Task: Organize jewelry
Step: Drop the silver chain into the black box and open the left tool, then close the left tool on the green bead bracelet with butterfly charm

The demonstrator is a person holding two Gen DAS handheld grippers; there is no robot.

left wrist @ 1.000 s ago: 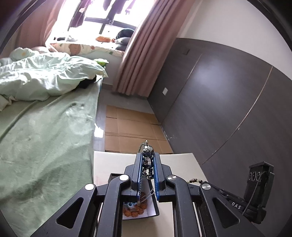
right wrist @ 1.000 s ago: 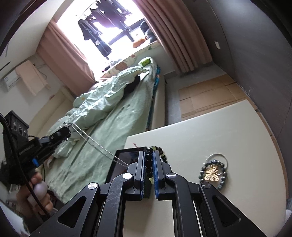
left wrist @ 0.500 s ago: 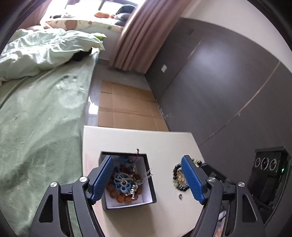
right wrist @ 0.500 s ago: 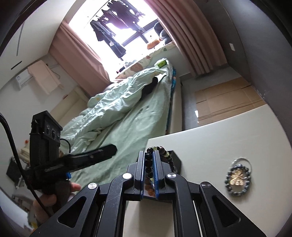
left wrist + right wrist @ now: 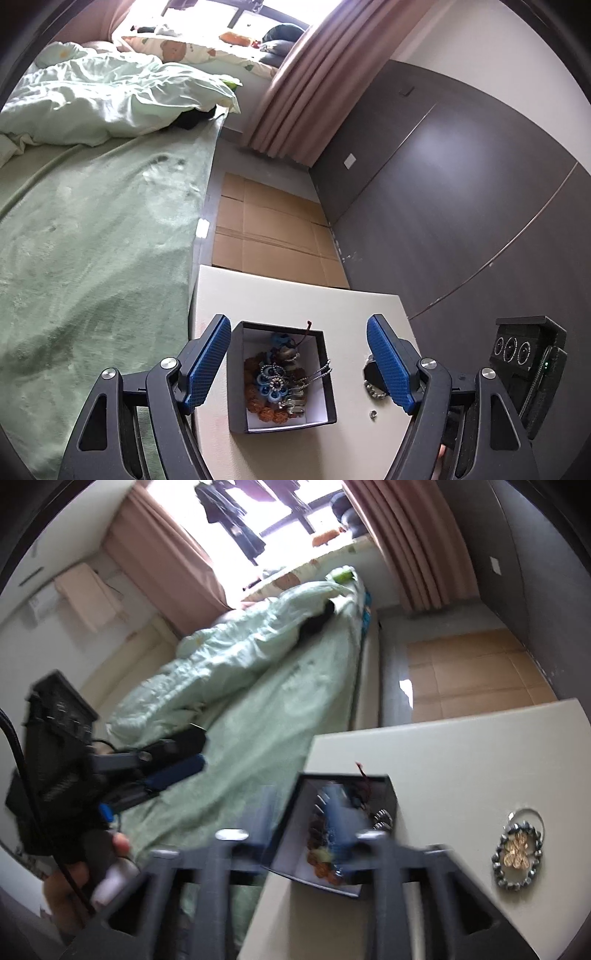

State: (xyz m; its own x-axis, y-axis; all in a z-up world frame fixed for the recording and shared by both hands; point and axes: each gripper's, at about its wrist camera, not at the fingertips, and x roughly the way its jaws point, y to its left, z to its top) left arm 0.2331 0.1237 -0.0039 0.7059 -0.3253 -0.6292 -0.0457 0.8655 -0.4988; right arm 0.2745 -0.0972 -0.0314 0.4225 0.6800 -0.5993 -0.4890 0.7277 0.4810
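A black box [image 5: 236, 373] with a white inside stands on the white table [image 5: 295, 299] and holds several pieces, a blue flower pendant [image 5: 272, 384] and a ball chain on top. My left gripper [image 5: 295, 360] hangs open over it, nothing between its pads. Dark beads [image 5: 375, 392] show just right of the box, partly hidden by the right finger. In the blurred right wrist view my right gripper [image 5: 306, 819] is over the box [image 5: 391, 794] with its jaws opening; I cannot make out beads between them. A bead-ringed gold pendant [image 5: 519, 853] lies to the right.
A bed with a green cover [image 5: 92, 258] runs along the table's left edge. Cardboard [image 5: 273, 240] covers the floor beyond, and a dark wall panel [image 5: 461, 192] is on the right. A tiny silver piece [image 5: 373, 414] lies near the box. A hand [image 5: 70, 882] holds the left gripper [image 5: 173, 764].
My left gripper opened, and the chain with its pendant now lies in the box. The right gripper swung left toward the box and its jaws have parted.
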